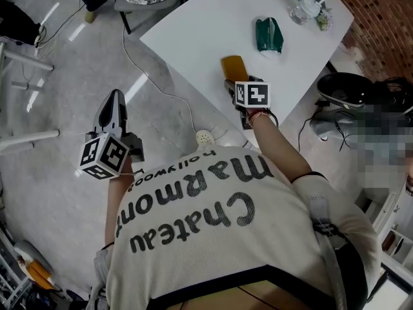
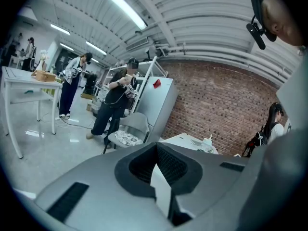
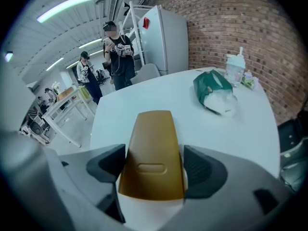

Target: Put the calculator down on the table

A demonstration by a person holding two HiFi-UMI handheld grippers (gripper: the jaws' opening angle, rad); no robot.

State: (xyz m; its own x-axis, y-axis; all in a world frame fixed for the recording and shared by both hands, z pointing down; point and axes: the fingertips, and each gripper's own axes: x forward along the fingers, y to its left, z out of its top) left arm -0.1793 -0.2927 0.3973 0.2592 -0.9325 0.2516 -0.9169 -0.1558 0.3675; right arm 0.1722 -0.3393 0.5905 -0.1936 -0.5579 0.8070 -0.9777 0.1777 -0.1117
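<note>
The white tabletop (image 1: 213,24) takes up the upper middle of the head view, with the shiny grey floor (image 1: 58,82) around it. The left gripper (image 1: 114,105) hangs over that floor, well apart from the tabletop. Its 2 jaws are closed against each other at the tips, with nothing between them. The right gripper (image 3: 153,158) reaches over the near edge of the tabletop. Its jaws are part-way open and pressed on the 2 long sides of the mustard-yellow plastic calculator (image 1: 234,68), near its rear end. The calculator sticks out ahead of the jaws, over the white surface and close to the edge. Whether its underside already touches the surface cannot be told.

It looks like a light, stiff plastic shell, smooth enough to slip but not delicate. The side grip suits it: lower it flat, then spread the jaws only slightly.

Further in lie a dark green crinkled pouch (image 1: 268,35) and, near the far corner, a small clear bottle (image 1: 310,6), both well clear.
</note>
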